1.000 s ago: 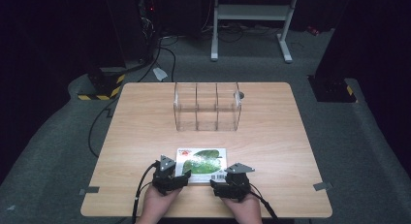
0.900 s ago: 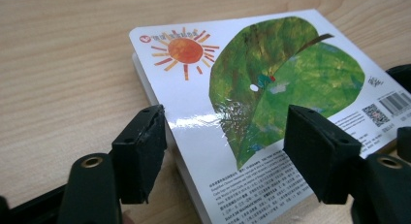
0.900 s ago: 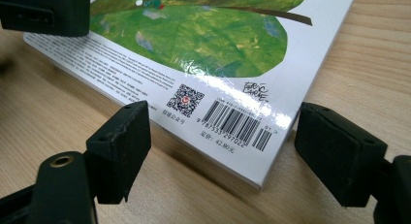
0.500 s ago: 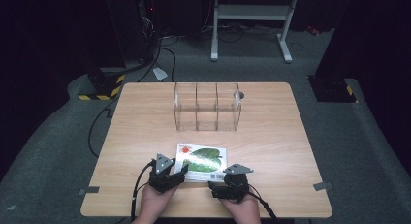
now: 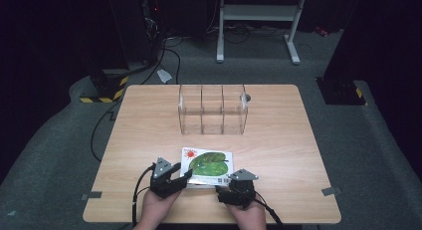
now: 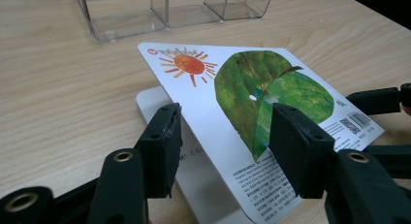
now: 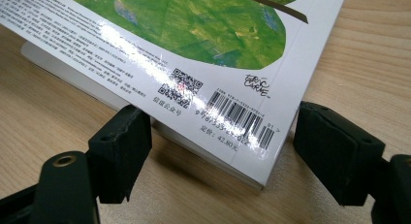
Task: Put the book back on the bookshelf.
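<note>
Both tools have crept in on the book (image 5: 209, 165) since a second ago: the left tool (image 5: 185, 176) has swung toward its near left corner and the right tool (image 5: 225, 182) has edged up to its near right corner, while the book itself lies where it did, on the surface (image 5: 278, 140) near the person's edge, well short of the clear rack (image 5: 212, 109).

In the left gripper view the book's cover is lifted off the pages along one side, tilted up like a ramp, and the left tool stands wide open, one jaw down by the white page block and the other out over the green leaf picture. It has hold of nothing. The right gripper view has the right tool just as wide, its jaws either side of the barcode corner and gripping nothing.

My guess is that the loose cover is the trouble. If the left tool closes where it is, it may pinch the cover alone, and a lift would then let the pages swing down or crease the hinge. The glossy cover looks slippery, so a shallow bite at the right corner could slide off. Pushing a jaw under the book may also shove it across the surface instead of getting beneath it.
</note>
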A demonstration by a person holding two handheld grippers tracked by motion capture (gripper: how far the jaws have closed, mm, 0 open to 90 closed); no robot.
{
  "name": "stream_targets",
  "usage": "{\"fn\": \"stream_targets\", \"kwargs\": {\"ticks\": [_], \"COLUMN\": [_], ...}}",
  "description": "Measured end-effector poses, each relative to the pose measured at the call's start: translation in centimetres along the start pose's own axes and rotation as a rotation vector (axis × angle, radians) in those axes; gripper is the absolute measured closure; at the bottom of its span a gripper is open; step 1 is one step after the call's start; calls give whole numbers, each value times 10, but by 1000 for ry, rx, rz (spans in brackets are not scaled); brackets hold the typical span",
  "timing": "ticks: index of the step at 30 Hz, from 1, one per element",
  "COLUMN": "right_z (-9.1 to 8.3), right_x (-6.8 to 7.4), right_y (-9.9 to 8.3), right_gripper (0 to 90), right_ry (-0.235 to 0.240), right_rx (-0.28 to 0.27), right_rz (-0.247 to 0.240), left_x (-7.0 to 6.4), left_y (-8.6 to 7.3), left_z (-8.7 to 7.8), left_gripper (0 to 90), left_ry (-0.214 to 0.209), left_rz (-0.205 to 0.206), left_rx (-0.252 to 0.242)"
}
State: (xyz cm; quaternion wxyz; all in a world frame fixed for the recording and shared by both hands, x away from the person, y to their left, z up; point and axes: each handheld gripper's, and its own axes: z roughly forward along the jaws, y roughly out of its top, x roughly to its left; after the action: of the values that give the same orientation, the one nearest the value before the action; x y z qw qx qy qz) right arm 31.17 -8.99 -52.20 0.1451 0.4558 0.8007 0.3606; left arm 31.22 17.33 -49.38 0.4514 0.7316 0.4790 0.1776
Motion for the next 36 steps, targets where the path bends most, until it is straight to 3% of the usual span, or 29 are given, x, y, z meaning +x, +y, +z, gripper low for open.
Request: {"fn": "stream_targets", "kwargs": {"ticks": [1,7,8,13,17,19,20,21,22,25,26,28,32,33,36], "right_z": [0,0,-1,-1,-1,-1,-1,-1,-1,-2,-3,-5,-8,-9,-12], "right_x": [0,-1,-1,-1,-3,-2,-2,-1,-1,-1,-1,-4,-8,-8,-9], "right_y": [0,0,0,0,0,-1,-1,-1,-1,-2,-2,-3,-5,-6,-8], "right_gripper": [244,263,263,263,262,260,258,255,251,242,237,237,233,234,237], "right_ry": [-1,5,7,7,18,18,14,13,13,17,21,50,57,58,50], "right_rx": [0,-6,-8,-5,-11,-8,-9,-3,-2,6,5,3,-3,-8,-35], "right_rz": [5,9,8,5,4,9,-2,0,-8,-23,-28,-8,8,20,16], "left_x": [3,10,12,18,21,22,20,20,21,22,23,24,23,22,18], "left_y": [0,1,4,12,13,12,10,10,9,8,7,6,5,4,3], "left_z": [1,5,9,20,26,29,29,29,27,26,25,25,24,22,19], "left_gripper": [434,377,364,323,328,400,402,416,437,491,518,540,579,589,609], "left_ry": [-13,-49,-74,-105,-154,-179,-180,-180,-191,-197,-197,-195,-193,-183,-175], "left_rz": [-32,-80,-109,-147,-164,-163,-126,-126,-99,-89,-68,-54,-14,21,66], "left_rx": [10,32,59,131,132,131,122,122,113,119,123,125,122,111,86]}}
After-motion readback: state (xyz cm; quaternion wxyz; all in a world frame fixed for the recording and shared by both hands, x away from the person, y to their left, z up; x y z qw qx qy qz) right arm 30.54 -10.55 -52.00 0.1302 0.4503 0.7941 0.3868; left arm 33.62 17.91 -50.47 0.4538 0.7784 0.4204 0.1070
